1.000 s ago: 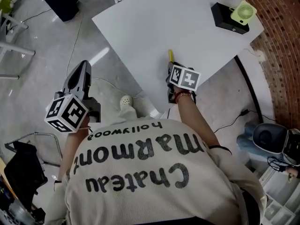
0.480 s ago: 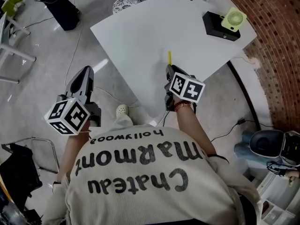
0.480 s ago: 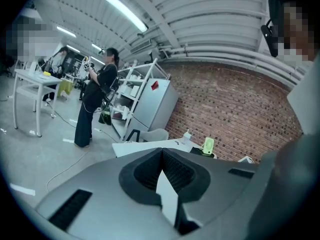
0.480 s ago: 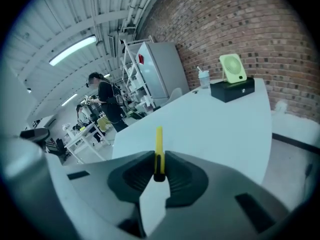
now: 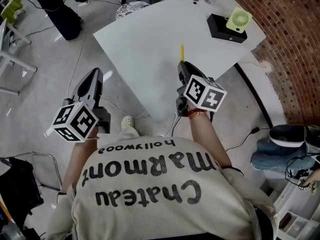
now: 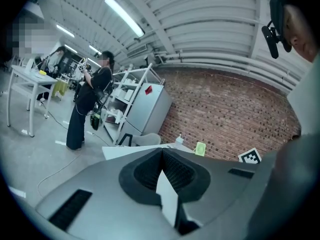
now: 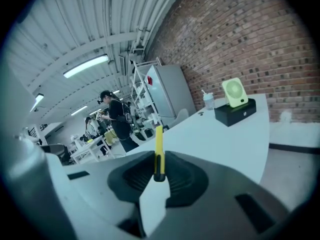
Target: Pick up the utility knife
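White surface stands on grey floor beside a brick wall. The right claw grips the yellow utility knife above the surface. The left claw, pressed together and empty, hangs over the floor.

Brick wall, grey floor, white table, ceiling strip lights

- We hold the utility knife in the right gripper, above the table's near edge.
- Our left gripper hangs left of the table.
- At the table's far right corner, a fan stands on a box.
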The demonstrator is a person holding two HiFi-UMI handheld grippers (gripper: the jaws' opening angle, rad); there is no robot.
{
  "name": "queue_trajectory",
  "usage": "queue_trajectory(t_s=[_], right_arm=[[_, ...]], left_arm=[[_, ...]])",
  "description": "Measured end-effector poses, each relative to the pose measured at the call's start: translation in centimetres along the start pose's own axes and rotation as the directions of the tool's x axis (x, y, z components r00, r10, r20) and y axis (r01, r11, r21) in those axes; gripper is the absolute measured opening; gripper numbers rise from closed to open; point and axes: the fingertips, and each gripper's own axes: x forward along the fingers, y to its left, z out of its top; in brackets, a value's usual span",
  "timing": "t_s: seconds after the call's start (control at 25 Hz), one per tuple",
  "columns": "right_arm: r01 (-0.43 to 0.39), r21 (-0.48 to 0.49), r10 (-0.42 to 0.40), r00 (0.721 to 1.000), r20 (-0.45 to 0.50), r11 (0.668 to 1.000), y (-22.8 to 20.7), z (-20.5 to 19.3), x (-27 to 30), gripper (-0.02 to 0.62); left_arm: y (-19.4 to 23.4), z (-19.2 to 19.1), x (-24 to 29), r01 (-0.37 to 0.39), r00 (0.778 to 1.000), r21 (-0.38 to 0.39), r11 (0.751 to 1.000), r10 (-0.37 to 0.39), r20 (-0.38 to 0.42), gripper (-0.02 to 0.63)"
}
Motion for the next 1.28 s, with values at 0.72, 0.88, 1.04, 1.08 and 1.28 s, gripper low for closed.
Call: queue_trajectory(t_s=[0.72, 0.88, 1.04, 1.08, 1.28], right_arm=[[-0.096, -0.048, 0.103, 0.980, 0.169, 0.994, 3.5, 3.8, -8.0, 0.066], [-0.113, -0.062, 0.123, 0.974, 0.188, 0.992, 4.2, 4.0, -9.2, 0.066], [-0.129, -0.075, 0.141, 0.970, 0.196, 0.989, 4.8, 4.0, -10.4, 0.066], [-0.132, -0.080, 0.146, 0.969, 0.200, 0.988, 4.9, 4.0, -10.6, 0.066], [-0.153, -0.095, 0.171, 0.961, 0.217, 0.984, 5.3, 4.2, -11.9, 0.066]], left_arm=[[-4.4, 0.5, -3.7, 0.032, 0.998, 0.056, 0.998, -0.035, 0.059, 0.002], [-5.3, 0.1, -4.3, 0.035, 0.998, 0.061, 0.998, -0.039, 0.057, 0.002], [-6.2, -0.2, -4.9, 0.043, 0.997, 0.065, 0.997, -0.046, 0.055, 0.002], [-6.4, -0.2, -5.1, 0.045, 0.997, 0.067, 0.997, -0.048, 0.056, 0.002], [-7.3, -0.7, -5.8, 0.046, 0.997, 0.073, 0.996, -0.050, 0.057, 0.002]])
